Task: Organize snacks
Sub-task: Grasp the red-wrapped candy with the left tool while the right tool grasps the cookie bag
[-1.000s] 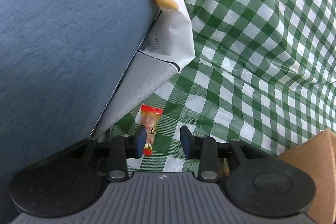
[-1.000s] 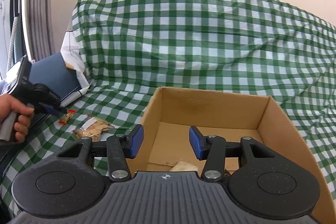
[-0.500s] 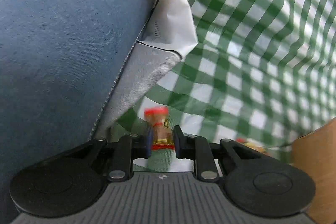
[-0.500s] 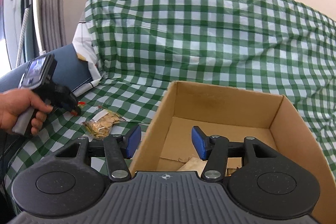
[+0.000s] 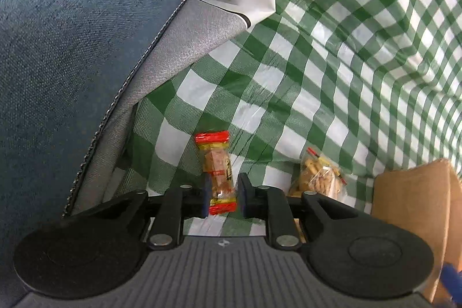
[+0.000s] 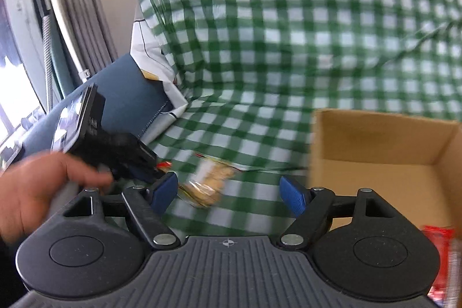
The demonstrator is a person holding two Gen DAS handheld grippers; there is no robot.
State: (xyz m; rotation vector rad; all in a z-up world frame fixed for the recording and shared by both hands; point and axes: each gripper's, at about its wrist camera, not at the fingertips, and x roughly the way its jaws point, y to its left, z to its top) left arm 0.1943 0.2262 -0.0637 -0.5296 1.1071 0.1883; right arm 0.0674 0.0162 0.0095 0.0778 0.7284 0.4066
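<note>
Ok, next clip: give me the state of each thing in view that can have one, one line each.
left gripper: shut on the red-ended snack bar, jaws just closing, then easing slightly.
red-ended snack bar: gripped near its lower end.
right gripper: open, empty, jaws just opening.
clear bag of crackers: sealed, lying on the checked cloth.
cardboard box: open-topped, upright.

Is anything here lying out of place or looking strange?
Nothing looks damaged or spilled. One clear bag of snacks lies loose on the checked cloth, outside the cardboard box. The left gripper holds a red-ended snack bar.
</note>
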